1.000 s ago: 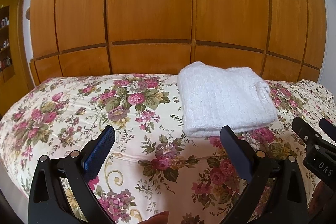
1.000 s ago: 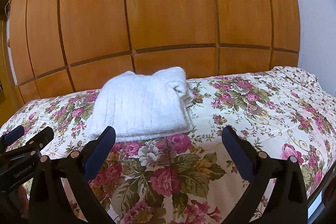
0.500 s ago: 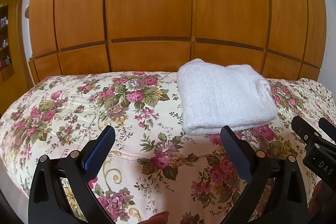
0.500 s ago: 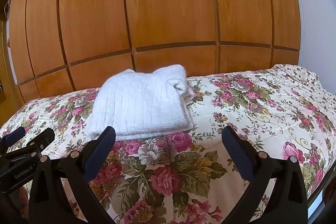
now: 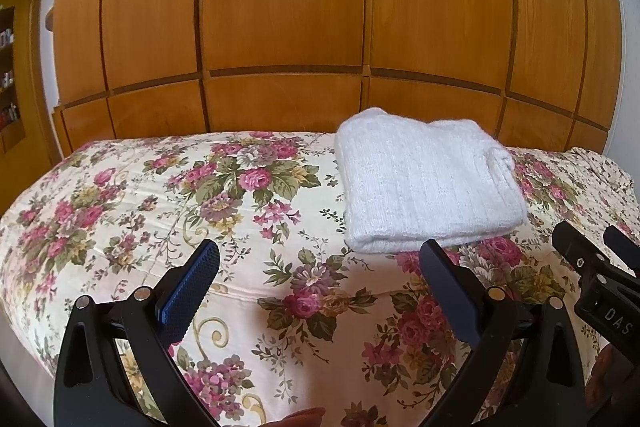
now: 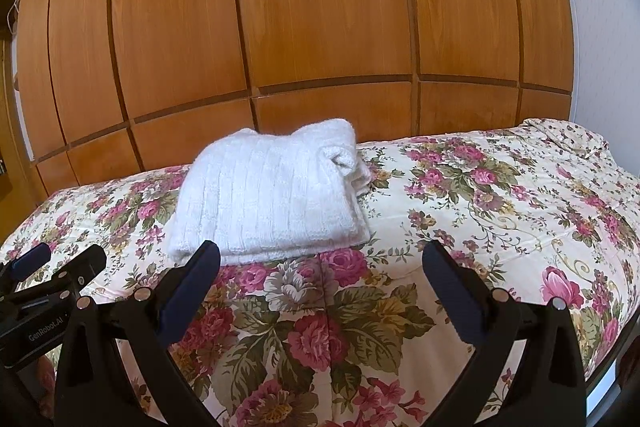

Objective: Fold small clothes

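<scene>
Folded garment at rest; both tools empty.

The white ribbed knit garment [image 5: 428, 187] lies folded into a compact rectangle on the floral-printed bedspread [image 5: 160, 211], near the bed's far edge by the wooden panelled wardrobe [image 5: 280, 7]. The left tool [image 5: 320, 283] and right tool [image 6: 320, 283] both stand wide open, holding nothing, apart from the cloth. The garment lies ahead-right of the left tool, ahead-left of the right; neither is clearly nearer.

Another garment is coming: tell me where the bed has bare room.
Free: the floral bedspread left of the folded white garment, and the stretch right of it toward the white wall. Crowded: the near edge, where both open grippers hover.
</scene>
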